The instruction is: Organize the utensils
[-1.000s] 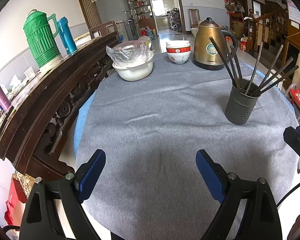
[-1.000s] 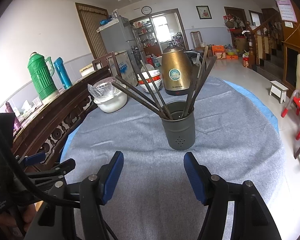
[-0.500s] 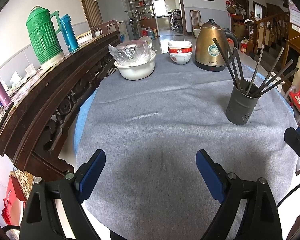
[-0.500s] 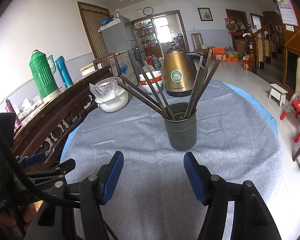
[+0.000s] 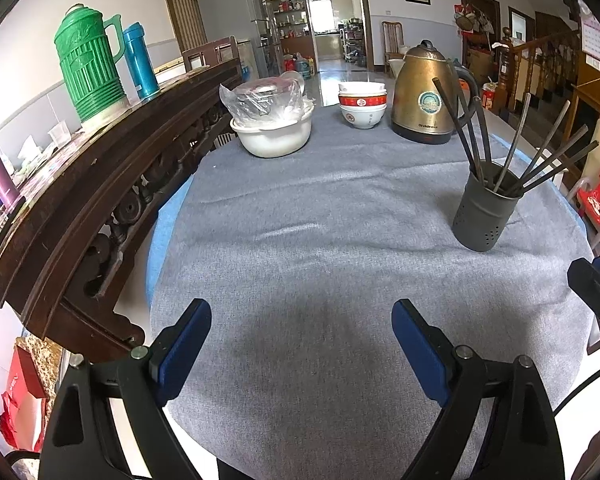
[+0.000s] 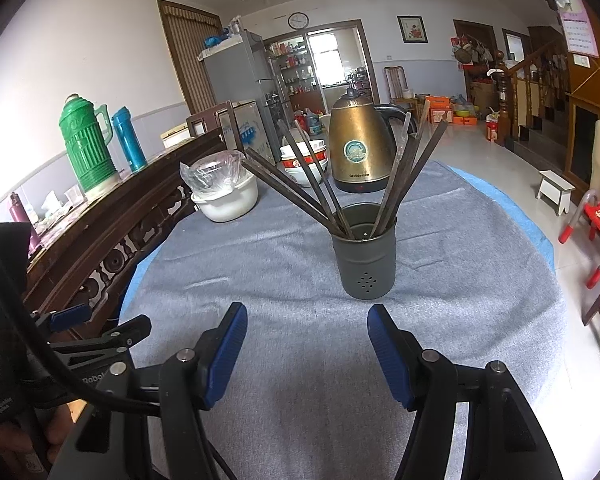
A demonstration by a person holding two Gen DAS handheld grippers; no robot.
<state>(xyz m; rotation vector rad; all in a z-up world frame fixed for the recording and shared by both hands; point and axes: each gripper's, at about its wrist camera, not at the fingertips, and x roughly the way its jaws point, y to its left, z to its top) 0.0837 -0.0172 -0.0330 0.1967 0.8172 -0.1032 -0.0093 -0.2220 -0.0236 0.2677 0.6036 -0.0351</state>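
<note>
A grey holder [image 6: 365, 264] is seen upright on the table, with dark chopsticks [image 6: 296, 196] fanned out of its top. The right gripper [image 6: 303, 346] is held just short of it, jaws spread with nothing between the blue pads, and the holder is centred beyond the gap, not touched. The left gripper [image 5: 301, 344] is spread wider still (nothing is pinched there either) over bare cloth; from its view the holder [image 5: 485, 216] is placed well off to the upper right. The table is covered by a grey cloth [image 5: 320, 240] over a blue layer. Farther back a brass kettle [image 5: 422, 94], stacked bowls [image 5: 362, 106] and a white basin [image 5: 274, 134] with a plastic bag are set. A dark carved sideboard [image 5: 100, 184] along the left carries a green thermos [image 5: 88, 62] and a blue flask [image 5: 140, 60]. A fridge and an open doorway are seen behind.
</note>
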